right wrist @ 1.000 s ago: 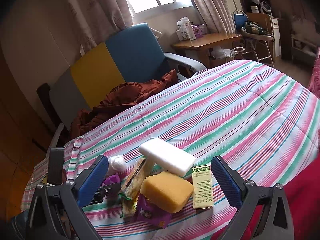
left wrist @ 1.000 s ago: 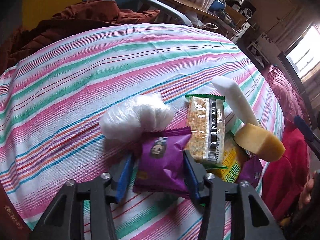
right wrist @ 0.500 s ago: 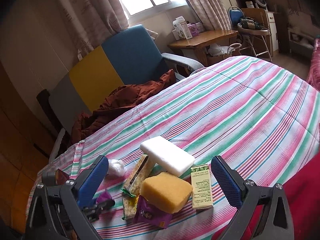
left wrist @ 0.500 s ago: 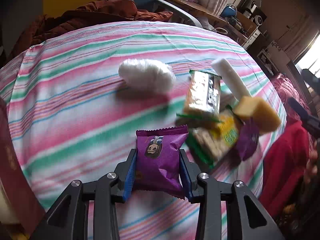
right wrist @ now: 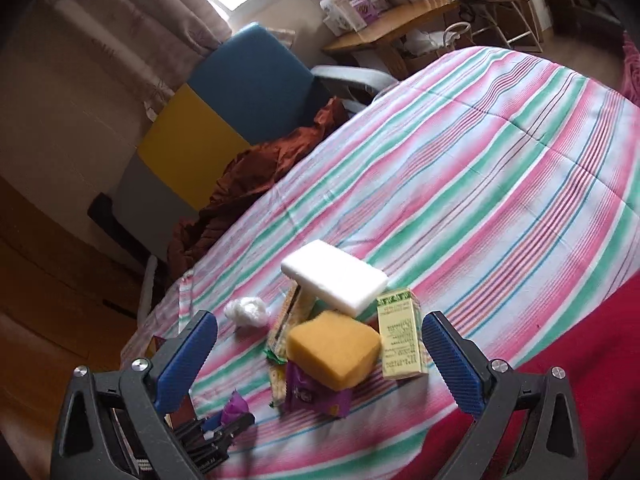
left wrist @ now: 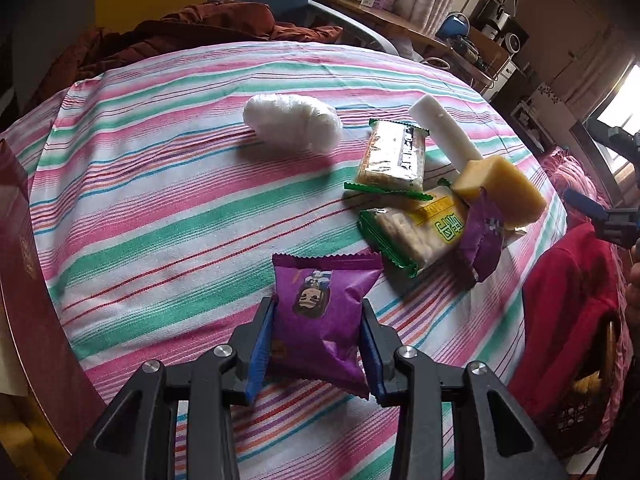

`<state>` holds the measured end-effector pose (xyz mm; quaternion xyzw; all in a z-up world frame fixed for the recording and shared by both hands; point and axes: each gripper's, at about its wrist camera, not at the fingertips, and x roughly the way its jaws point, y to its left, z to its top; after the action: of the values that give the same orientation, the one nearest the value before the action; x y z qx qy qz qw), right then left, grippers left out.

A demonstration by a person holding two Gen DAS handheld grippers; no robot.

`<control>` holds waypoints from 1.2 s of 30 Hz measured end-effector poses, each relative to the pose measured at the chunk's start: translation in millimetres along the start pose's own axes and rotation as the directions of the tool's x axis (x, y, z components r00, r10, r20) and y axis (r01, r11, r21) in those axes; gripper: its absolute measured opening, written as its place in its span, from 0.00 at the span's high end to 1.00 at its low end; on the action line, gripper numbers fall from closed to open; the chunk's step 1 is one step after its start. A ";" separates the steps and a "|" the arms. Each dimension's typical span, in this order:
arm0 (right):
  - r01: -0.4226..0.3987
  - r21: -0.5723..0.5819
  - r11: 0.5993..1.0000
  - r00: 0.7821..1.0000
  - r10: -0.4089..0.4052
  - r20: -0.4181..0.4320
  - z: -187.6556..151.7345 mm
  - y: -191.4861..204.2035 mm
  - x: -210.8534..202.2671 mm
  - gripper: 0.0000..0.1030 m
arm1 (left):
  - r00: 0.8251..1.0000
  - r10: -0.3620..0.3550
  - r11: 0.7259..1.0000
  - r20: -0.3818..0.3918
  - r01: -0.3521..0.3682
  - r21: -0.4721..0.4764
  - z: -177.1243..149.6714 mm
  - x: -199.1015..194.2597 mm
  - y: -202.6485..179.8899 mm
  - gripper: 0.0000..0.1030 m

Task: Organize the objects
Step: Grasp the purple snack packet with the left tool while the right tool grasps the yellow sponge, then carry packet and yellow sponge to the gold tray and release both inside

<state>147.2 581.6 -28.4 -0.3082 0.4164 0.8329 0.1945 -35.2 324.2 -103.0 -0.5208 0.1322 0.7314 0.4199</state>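
Observation:
My left gripper is shut on a purple snack packet, held above the striped bedspread apart from the pile. The pile lies to the right: a clear cracker pack, a yellow-green cracker pack, a second purple packet, a yellow sponge and a white foam block. A white crumpled bag lies further back. My right gripper stands open over the yellow sponge, the white block and a green-printed box. The left gripper shows at its lower left.
A dark red board borders the bed on the left. A blue and yellow armchair with brown cloth stands behind the bed. A wooden desk with boxes is at the back. Red fabric hangs at the bed's right edge.
My left gripper closed on the purple packet and carried it away from the pile, towards the near side of the bed. The right gripper tilted and shifted a little over the sponge.

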 end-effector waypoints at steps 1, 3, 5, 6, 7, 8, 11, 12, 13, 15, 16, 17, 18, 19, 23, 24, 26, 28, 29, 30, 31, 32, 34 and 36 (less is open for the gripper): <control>0.004 -0.009 1.000 1.000 -0.004 -0.026 -0.2 0.8 2.6 0.00 | 1.000 0.000 1.000 0.003 0.000 0.000 -0.5 0.1 -0.1 0.62; 0.012 -0.042 0.999 0.996 -0.016 -0.088 -2.8 6.5 11.9 0.00 | 1.000 -0.002 1.000 0.009 0.002 -0.002 -1.6 -0.5 1.1 0.62; 0.016 -0.065 0.998 0.990 -0.025 -0.136 -6.1 14.6 23.4 0.00 | 1.000 -0.003 1.000 0.014 0.004 -0.005 -2.7 -1.2 1.8 0.62; 0.015 -0.065 0.998 0.988 -0.025 -0.153 -7.5 16.9 28.5 0.00 | 1.000 -0.003 1.000 0.017 0.003 -0.005 -3.2 -1.4 1.9 0.62; 0.013 -0.062 0.998 0.986 -0.023 -0.167 -8.6 19.4 33.5 0.00 | 1.000 -0.002 1.000 0.018 0.002 -0.003 -2.9 -0.6 1.4 0.62; 0.023 -0.060 0.998 0.983 -0.034 -0.183 -9.7 23.1 40.6 0.00 | 1.000 -0.001 1.000 0.020 0.001 -0.002 -3.2 -0.8 1.2 0.62; 0.079 -0.057 0.995 0.973 -0.089 -0.214 -12.0 25.9 57.9 0.00 | 1.000 0.000 1.000 0.026 0.000 0.000 -4.0 -0.3 0.7 0.62; 0.107 -0.049 0.993 0.964 -0.115 -0.241 -13.5 24.1 67.6 0.00 | 1.000 0.000 1.000 0.028 0.000 0.000 -4.1 -0.2 0.8 0.62; 0.131 -0.040 0.991 0.955 -0.137 -0.262 -15.0 20.9 74.9 0.05 | 1.000 -0.001 1.000 0.029 0.001 0.000 -3.8 0.4 0.5 0.61; 0.154 -0.020 0.988 0.950 -0.154 -0.270 -17.5 13.7 83.4 0.28 | 0.999 -0.004 1.000 0.032 0.004 -0.003 -4.2 -0.2 1.7 0.61; 0.162 -0.014 0.987 0.949 -0.160 -0.271 -19.1 10.5 86.1 0.38 | 0.999 -0.005 1.000 0.034 0.005 -0.002 -4.3 0.1 1.4 0.61; 0.163 -0.006 0.987 0.951 -0.158 -0.266 -20.6 8.0 86.2 0.41 | 0.999 -0.005 1.000 0.036 0.005 0.000 -4.4 0.1 1.6 0.61; 0.157 -0.003 0.988 0.953 -0.152 -0.262 -21.5 7.1 85.2 0.42 | 0.999 -0.006 1.000 0.038 0.006 0.002 -4.6 0.1 1.6 0.61; 0.148 -0.010 0.989 0.957 -0.146 -0.252 -21.3 9.5 81.7 0.44 | 0.999 -0.006 1.000 0.038 0.005 0.002 -4.6 0.3 1.4 0.61; 0.143 -0.097 0.985 0.971 -0.158 -0.178 -22.0 24.9 65.9 0.46 | 0.999 -0.004 1.000 0.041 0.004 0.004 -4.5 -0.7 1.2 0.61; 0.141 -0.107 0.984 0.973 -0.157 -0.168 -22.6 26.9 61.4 0.46 | 0.999 -0.007 1.000 0.042 0.007 0.000 -4.5 -1.4 2.1 0.61; 0.124 -0.123 0.985 0.981 -0.141 -0.136 -22.6 30.6 49.3 0.46 | 0.999 -0.011 1.000 0.044 0.011 -0.001 -4.9 -3.3 2.9 0.61; 0.086 -0.134 0.987 0.989 -0.101 -0.110 -23.3 35.3 34.0 0.46 | 0.999 -0.009 1.000 0.046 0.009 0.000 -6.6 -6.7 1.2 0.62; 0.067 -0.146 0.987 0.992 -0.081 -0.098 -24.1 39.4 27.1 0.46 | 0.999 -0.011 1.000 0.051 0.011 0.002 -8.1 -9.8 0.3 0.62; 0.055 -0.158 0.986 0.993 -0.070 -0.090 -25.2 43.3 22.5 0.46 | 0.998 -0.012 1.000 0.060 0.012 0.008 -10.0 -13.3 -0.1 0.62; 0.043 -0.170 0.984 0.995 -0.058 -0.082 -26.9 47.8 18.4 0.46 | 0.997 -0.010 1.000 0.072 0.009 0.018 -13.3 -19.3 -1.3 0.62; 0.029 -0.186 0.982 0.996 -0.044 -0.075 -28.9 54.0 14.7 0.46 | 0.996 -0.010 1.000 0.083 0.008 0.027 -16.8 -26.1 -2.7 0.62; 0.006 -0.208 0.978 0.997 -0.022 -0.074 -31.4 64.3 12.2 0.46 | 0.995 -0.019 0.999 0.101 0.016 0.031 -23.1 -39.7 -2.7 0.62; -0.024 -0.235 0.972 0.997 0.005 -0.080 -35.9 77.5 11.1 0.46 | 0.992 -0.024 0.999 0.126 0.019 0.034 -31.0 -57.5 -1.4 0.62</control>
<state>106.7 508.4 -8.1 -0.3585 0.3243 0.8651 0.1339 -7.9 278.1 -65.6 -0.4678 0.1114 0.7562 0.4437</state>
